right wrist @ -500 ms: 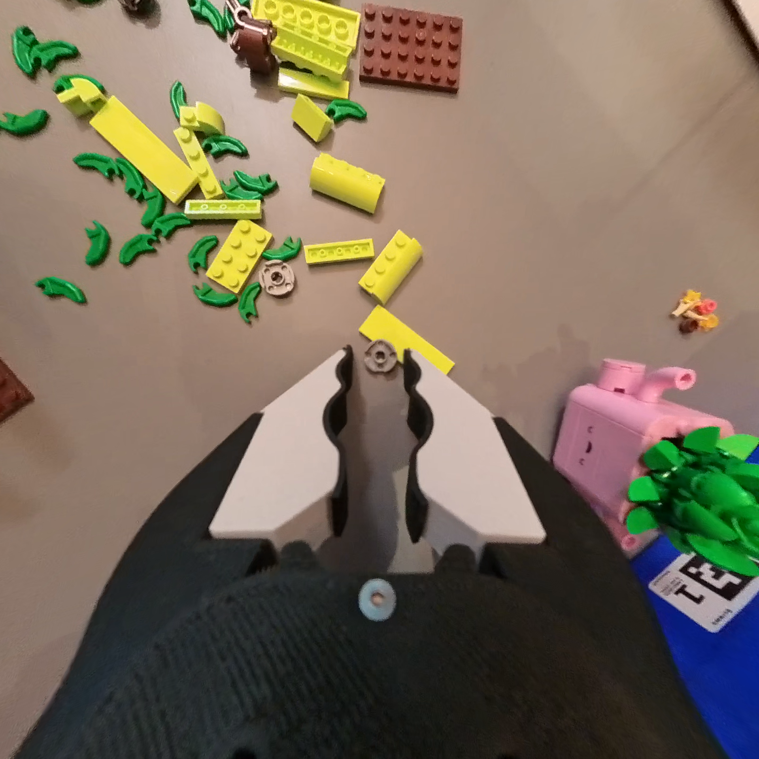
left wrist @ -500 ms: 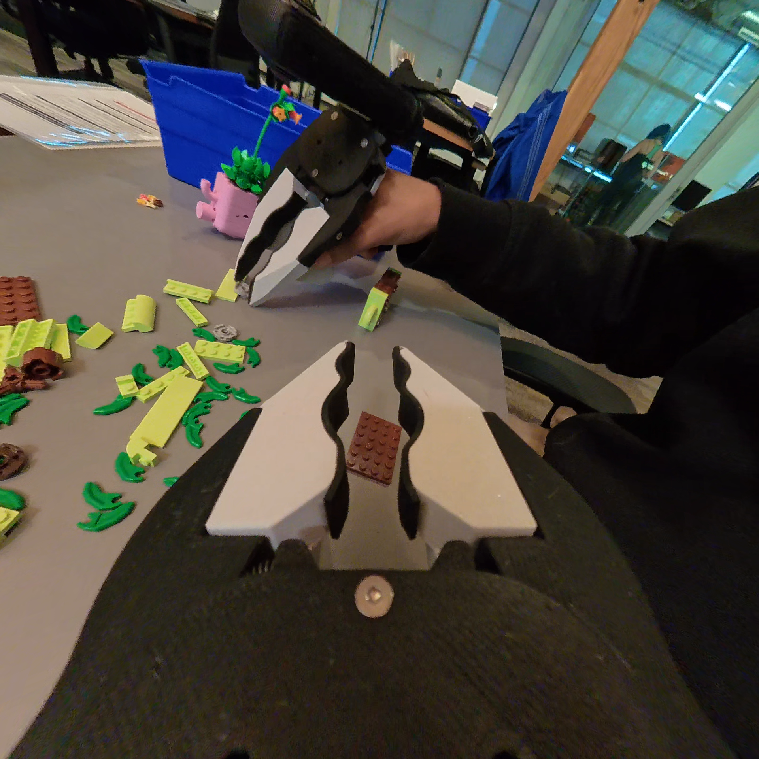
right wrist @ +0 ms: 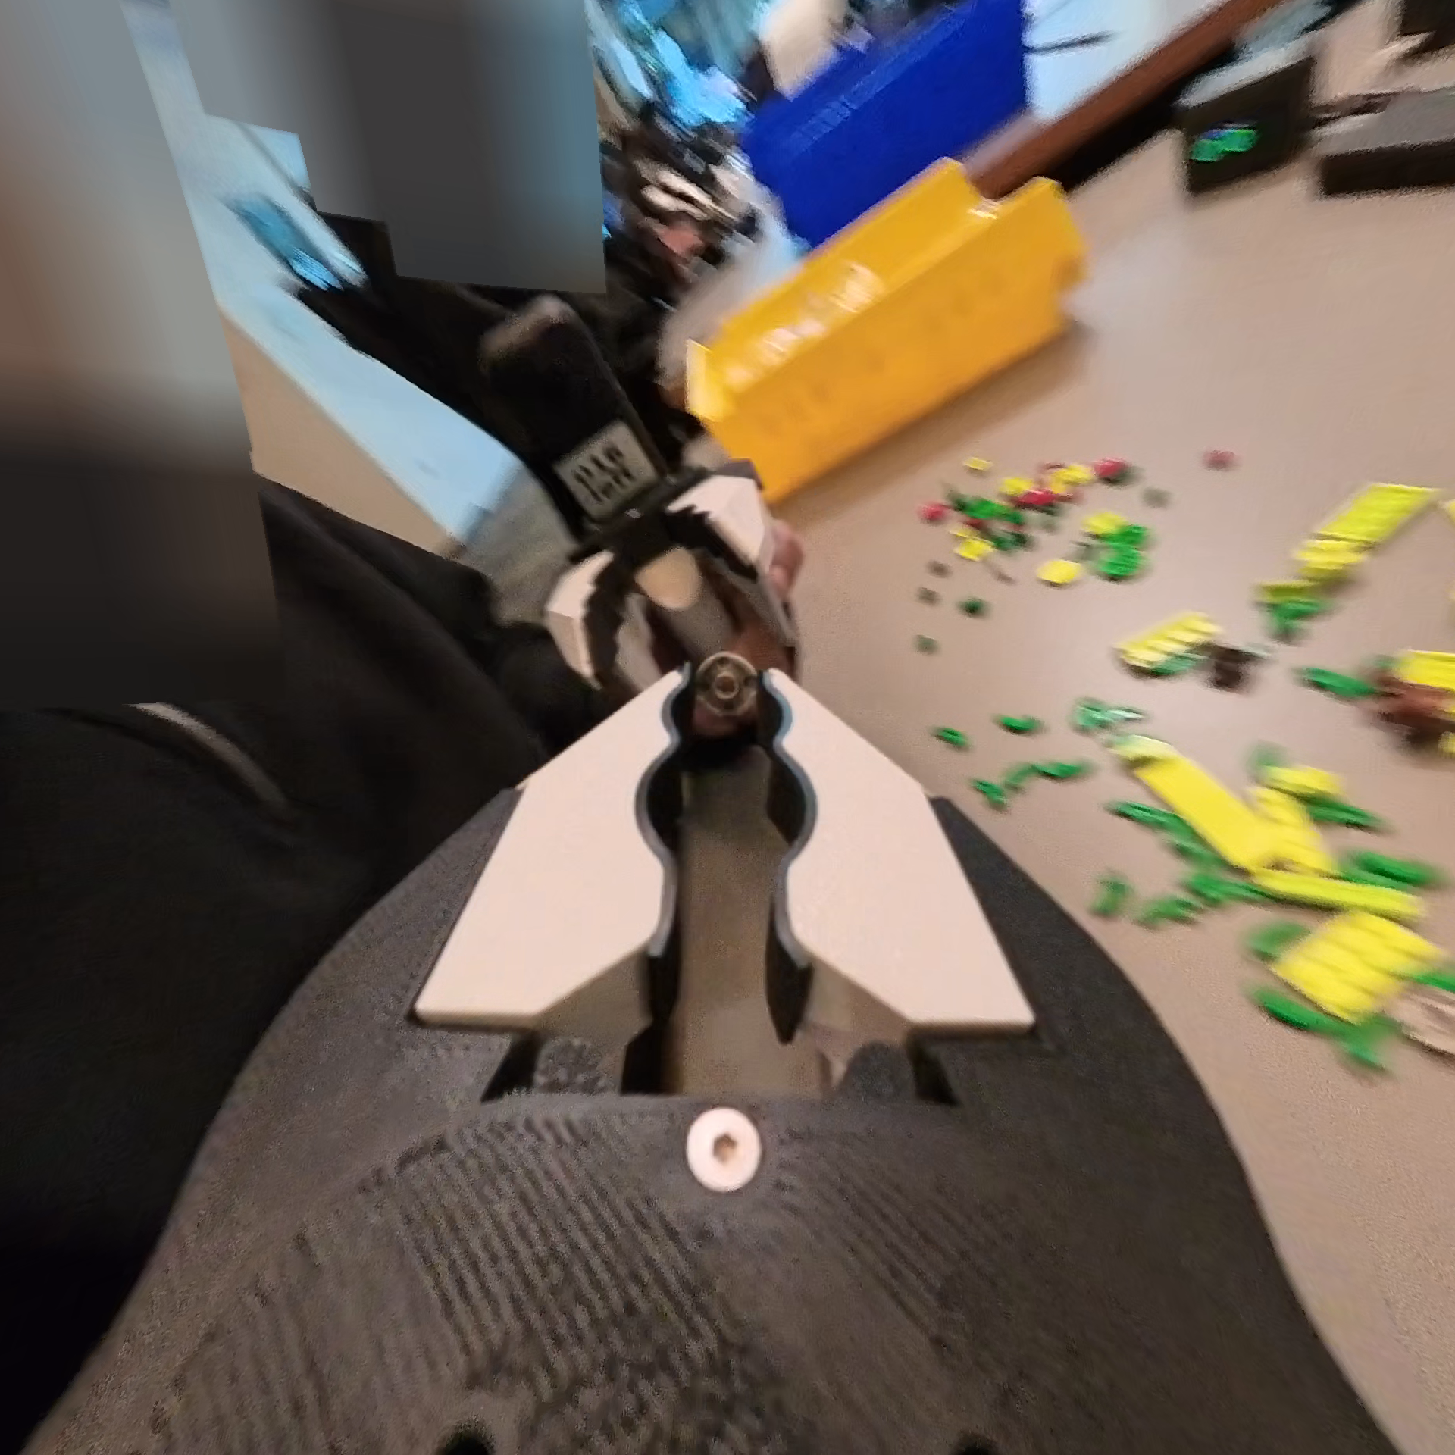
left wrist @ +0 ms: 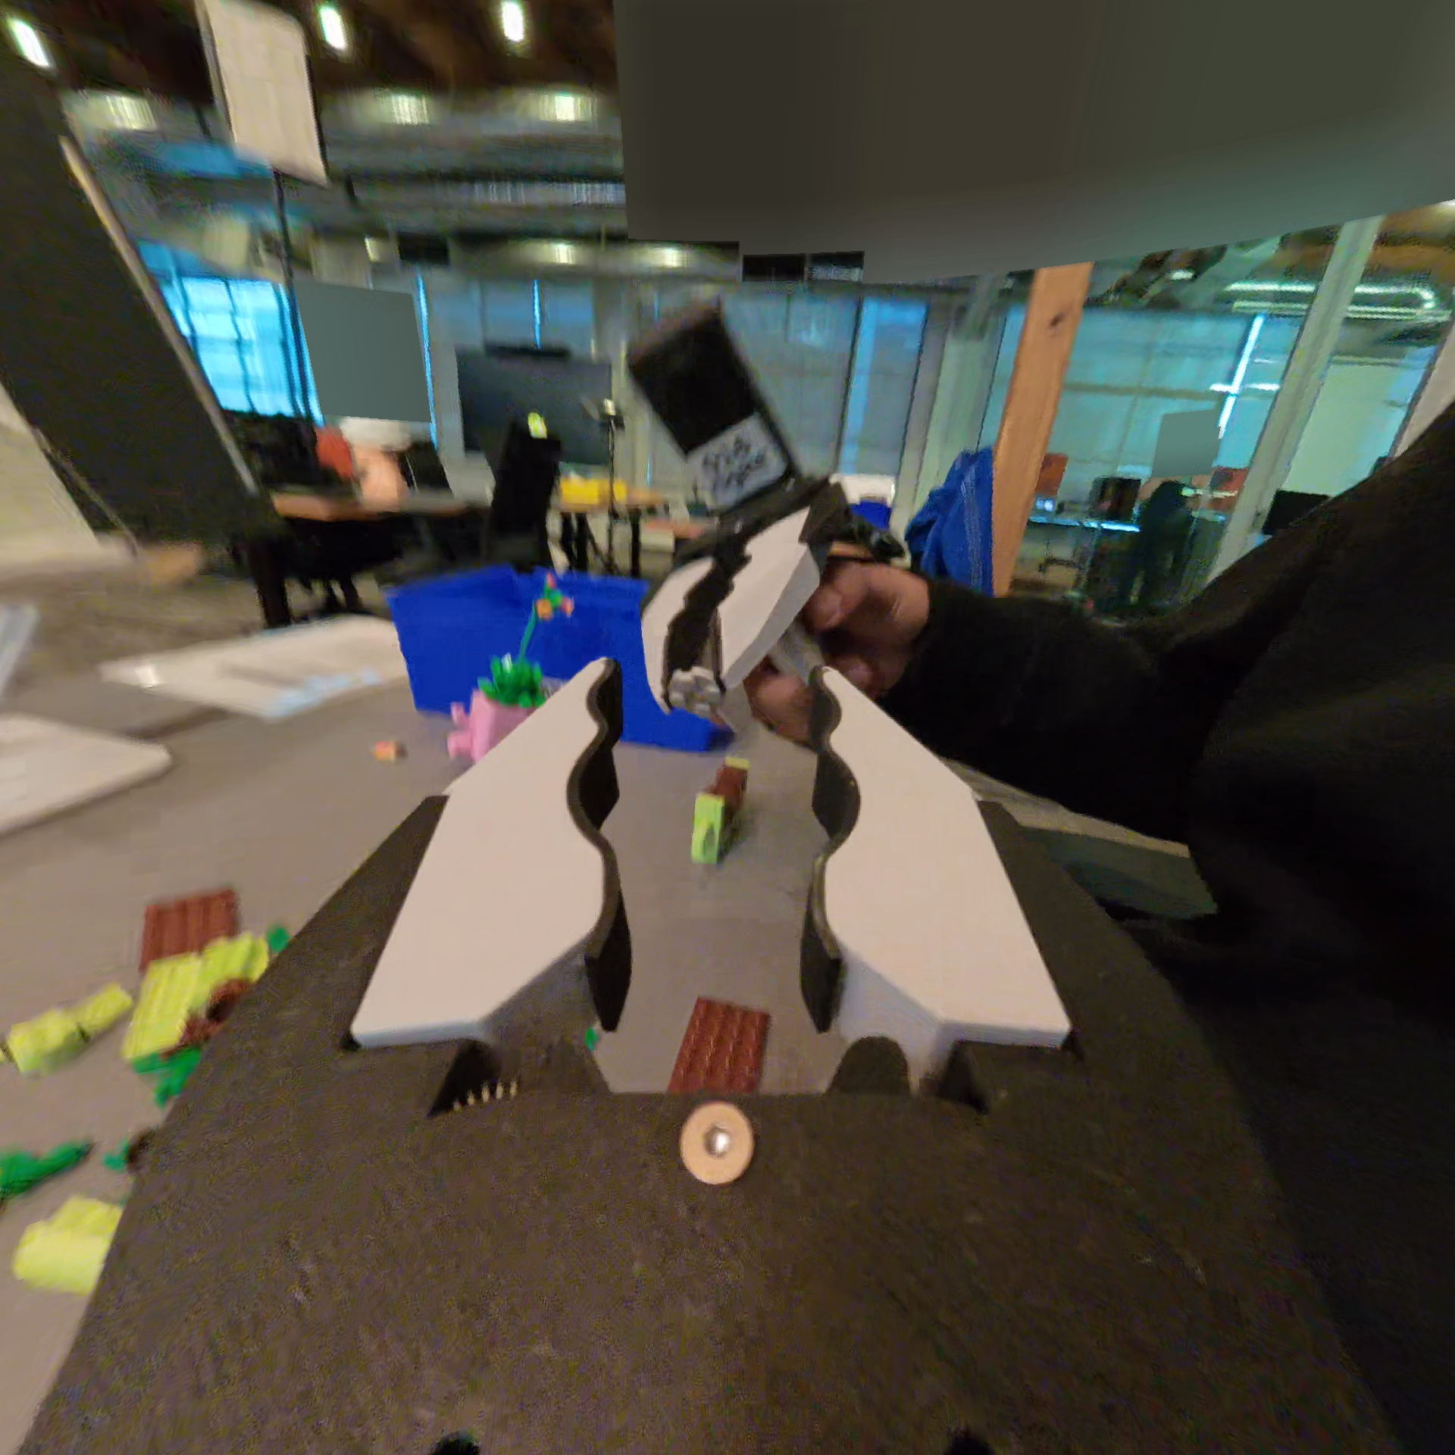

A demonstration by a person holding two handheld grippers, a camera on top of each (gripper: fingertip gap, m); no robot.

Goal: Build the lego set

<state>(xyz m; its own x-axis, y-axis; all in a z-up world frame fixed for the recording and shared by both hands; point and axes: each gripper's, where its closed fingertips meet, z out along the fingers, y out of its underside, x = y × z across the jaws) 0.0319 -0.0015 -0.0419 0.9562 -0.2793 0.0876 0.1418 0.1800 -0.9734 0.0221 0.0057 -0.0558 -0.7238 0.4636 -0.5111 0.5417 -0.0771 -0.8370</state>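
My left gripper (left wrist: 712, 673) is open and empty, its jaws wide apart above the grey table (left wrist: 260, 803). A small brown studded plate (left wrist: 720, 1051) lies on the table under its fingers. A small lime and brown assembly (left wrist: 716, 819) stands on the table ahead. My right gripper (right wrist: 728, 685) is shut on a small round grey piece (right wrist: 723, 697) at its fingertips and holds it in the air. It also shows in the left wrist view (left wrist: 697, 693), just beyond my left fingertips. The left gripper (right wrist: 653, 614) shows in the right wrist view, close behind the piece.
Loose lime and green pieces (right wrist: 1228, 819) and a larger brown plate (left wrist: 189, 921) lie scattered on the table. A pink pot with a green plant (left wrist: 492, 720) stands before a blue bin (left wrist: 472, 630). A yellow bin (right wrist: 882, 338) stands farther off. A person's black sleeve (left wrist: 1102, 708) reaches in. My two grippers' fingertips are within a few centimetres of each other.
My right gripper has closed on the round grey piece, lifted it off the table and swung towards my left gripper. My left gripper has opened wider and tilted up.
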